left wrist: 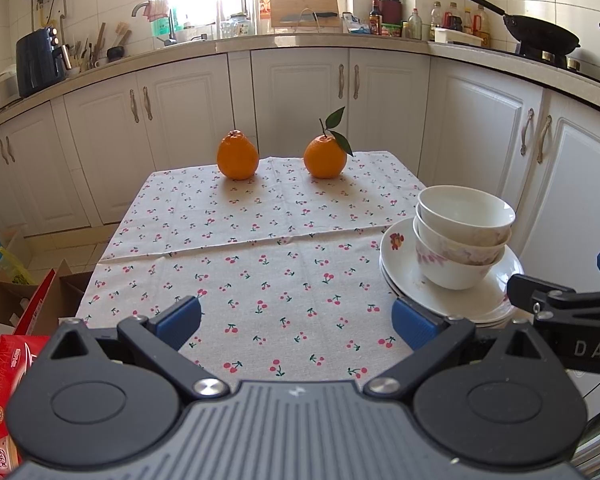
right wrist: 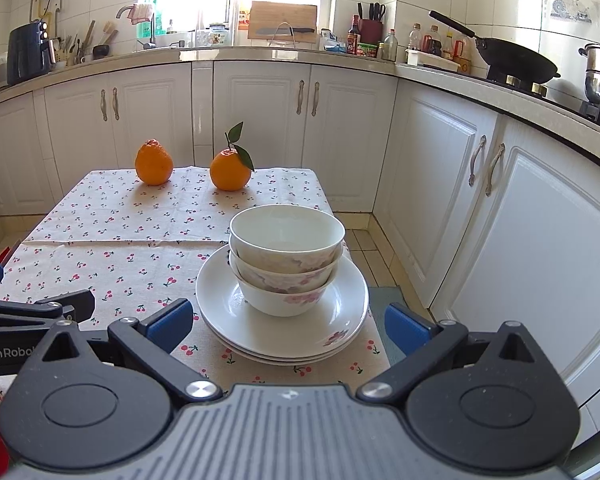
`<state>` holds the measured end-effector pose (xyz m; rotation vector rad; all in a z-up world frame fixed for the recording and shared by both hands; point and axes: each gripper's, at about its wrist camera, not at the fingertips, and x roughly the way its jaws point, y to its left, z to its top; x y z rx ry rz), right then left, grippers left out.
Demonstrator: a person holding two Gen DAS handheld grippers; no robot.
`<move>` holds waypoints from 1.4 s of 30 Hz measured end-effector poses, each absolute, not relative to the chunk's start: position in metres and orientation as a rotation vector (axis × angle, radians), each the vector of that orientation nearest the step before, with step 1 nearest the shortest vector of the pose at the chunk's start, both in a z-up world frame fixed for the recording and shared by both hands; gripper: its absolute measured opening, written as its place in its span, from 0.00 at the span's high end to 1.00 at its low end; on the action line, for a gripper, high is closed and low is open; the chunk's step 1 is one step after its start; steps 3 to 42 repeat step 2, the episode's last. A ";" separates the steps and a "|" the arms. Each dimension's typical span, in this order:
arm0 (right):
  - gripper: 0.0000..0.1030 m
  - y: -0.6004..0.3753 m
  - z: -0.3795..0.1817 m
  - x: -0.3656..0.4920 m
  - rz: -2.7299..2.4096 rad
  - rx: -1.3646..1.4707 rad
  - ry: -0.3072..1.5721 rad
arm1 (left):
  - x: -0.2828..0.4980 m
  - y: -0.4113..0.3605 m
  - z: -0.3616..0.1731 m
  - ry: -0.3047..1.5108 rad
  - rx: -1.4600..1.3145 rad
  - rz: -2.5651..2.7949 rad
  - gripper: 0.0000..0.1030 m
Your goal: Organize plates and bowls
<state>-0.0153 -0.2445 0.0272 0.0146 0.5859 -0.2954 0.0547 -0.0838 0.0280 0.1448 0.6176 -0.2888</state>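
So both tools are sitting low over the worktop (left wrist: 260,216), which has a cherry-print cloth on it. The left tool (left wrist: 298,322) has its blue pads spread wide with nothing but cloth between them. The right tool (right wrist: 288,326) is spread wide too, and nothing is pinched in it; the pile of dishes sits just ahead between its two pads, apart from both.

The dishes are all in one pile near the right edge of the worktop: three bowls (right wrist: 287,258) nested upright inside each other, pink flowers on the sides, standing on a stack of plates (right wrist: 340,320), which looks like three or so. From the left wrist view the same bowls (left wrist: 462,236) and plates (left wrist: 400,268) are off to the right, just beside the left tool's right pad.

Two oranges (right wrist: 154,162) sit at the far end of the worktop, well apart from the dishes; one has leaves.
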 end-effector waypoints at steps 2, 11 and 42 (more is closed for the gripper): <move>0.00 -0.244 0.027 -0.015 -0.296 0.012 0.586 | 0.055 -0.083 0.028 0.620 0.144 -0.289 0.02; 0.00 -0.244 0.027 -0.015 -0.296 0.012 0.586 | 0.055 -0.083 0.028 0.620 0.144 -0.289 0.02; 0.00 -0.244 0.027 -0.015 -0.296 0.012 0.586 | 0.055 -0.083 0.028 0.620 0.144 -0.289 0.02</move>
